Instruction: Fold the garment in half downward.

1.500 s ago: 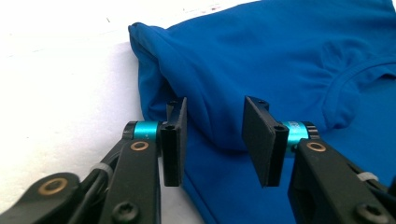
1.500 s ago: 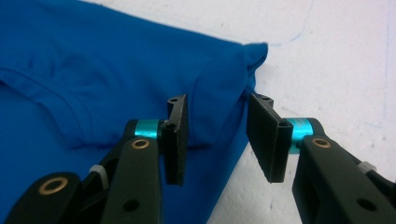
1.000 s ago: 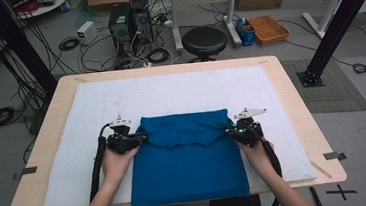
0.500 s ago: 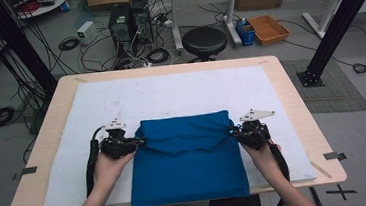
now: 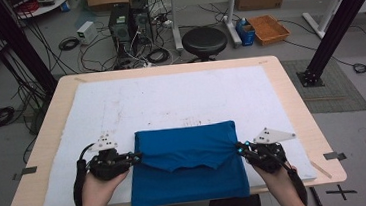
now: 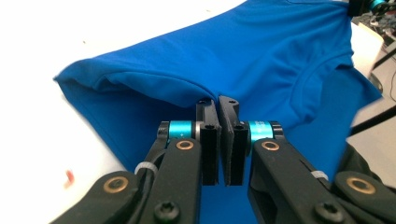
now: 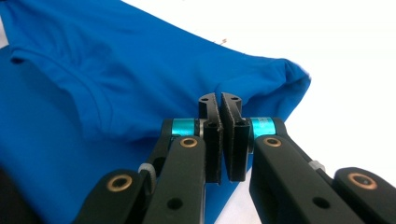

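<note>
- blue shirt [image 5: 189,167] folded on white mat [image 5: 170,99], at mat's near edge, top layer doubled over
- left gripper [image 5: 136,157] jaws clamped on shirt's left fold edge
- right gripper [image 5: 238,149] jaws clamped on shirt's right fold edge

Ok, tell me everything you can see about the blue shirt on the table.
The blue shirt is a plain, bright blue garment of smooth knit-looking fabric with a curved neckline. It lies on the white mat near the person's edge of the table, its upper part folded over the lower so the neckline faces the person. The fold forms a straight far edge. The left gripper and right gripper each pinch a side of the folded layer, jaws shut on the cloth.
</note>
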